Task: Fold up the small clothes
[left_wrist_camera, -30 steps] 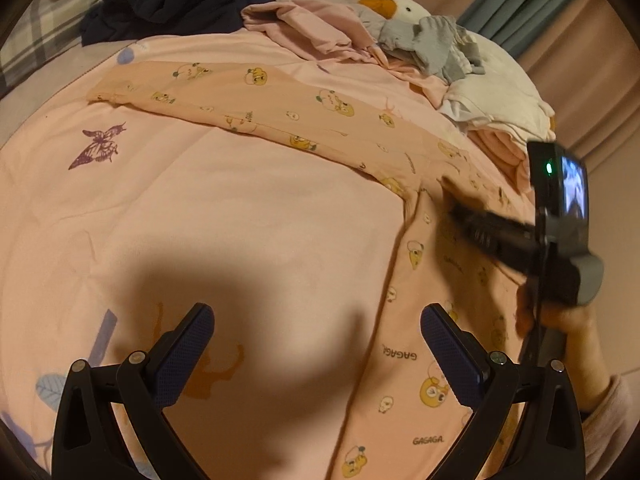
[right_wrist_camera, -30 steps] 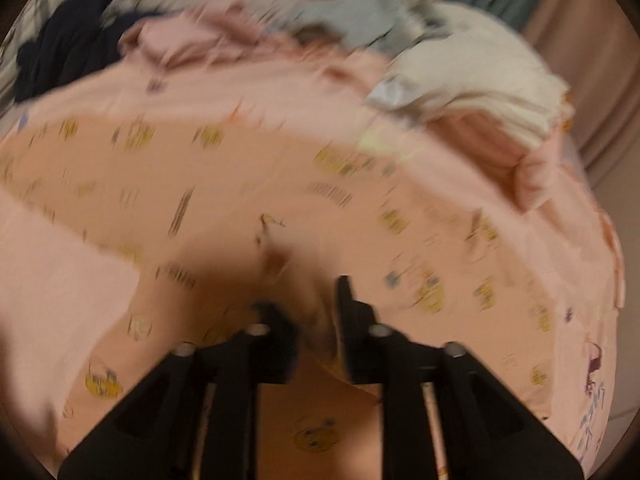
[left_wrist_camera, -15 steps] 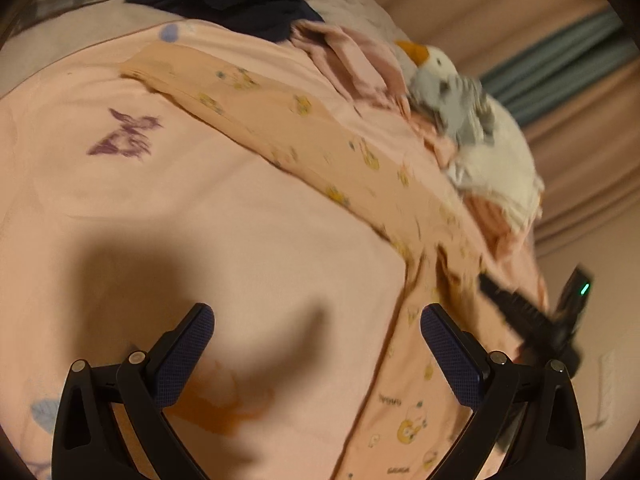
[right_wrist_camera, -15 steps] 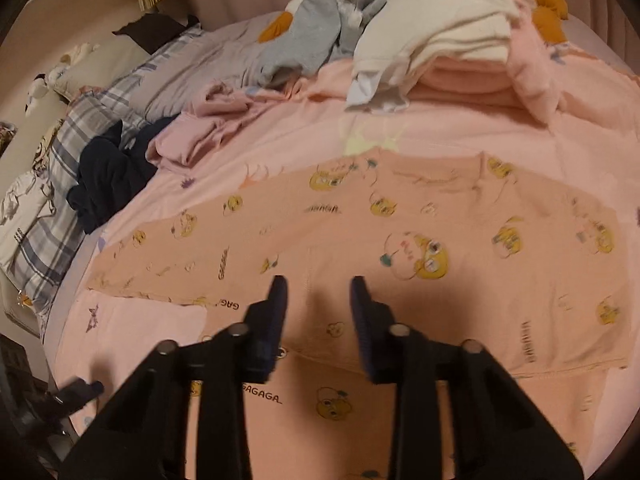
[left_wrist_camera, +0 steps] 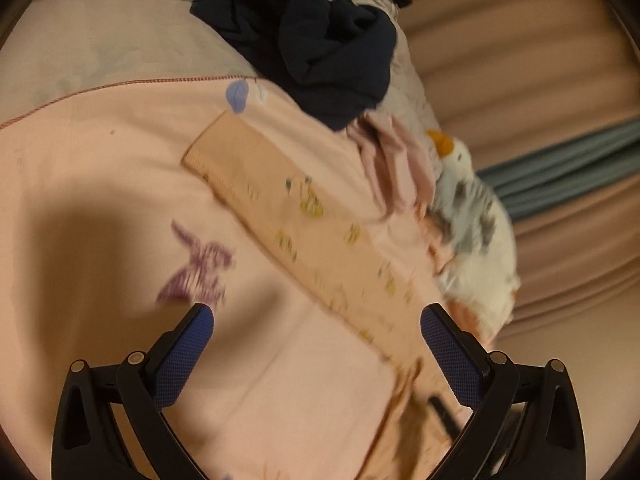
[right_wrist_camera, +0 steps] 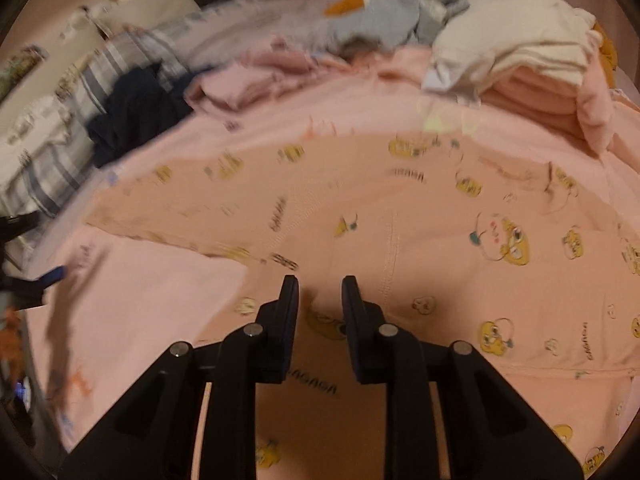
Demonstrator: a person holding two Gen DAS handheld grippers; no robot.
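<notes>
Printed peach garment (right_wrist_camera: 400,216) lies spread flat across the pink bedspread (left_wrist_camera: 100,200), one sleeve (left_wrist_camera: 288,208) reaching toward the bed's far edge. Left gripper (left_wrist_camera: 316,320), jaws wide and empty, should take the cuff squarely. Right gripper (right_wrist_camera: 319,286), jaws narrowly parted after closing, holds nothing.

— What carries it all?
— A bed under a pink sheet (right_wrist_camera: 152,300) printed with a purple butterfly (left_wrist_camera: 196,272); a peach printed garment (right_wrist_camera: 440,248) lies spread flat on it.
— And beyond that?
— A crumpled navy garment (left_wrist_camera: 316,40); a pink one (right_wrist_camera: 248,84); a stack of folded clothes (right_wrist_camera: 520,68); a plush duck (left_wrist_camera: 472,220).
</notes>
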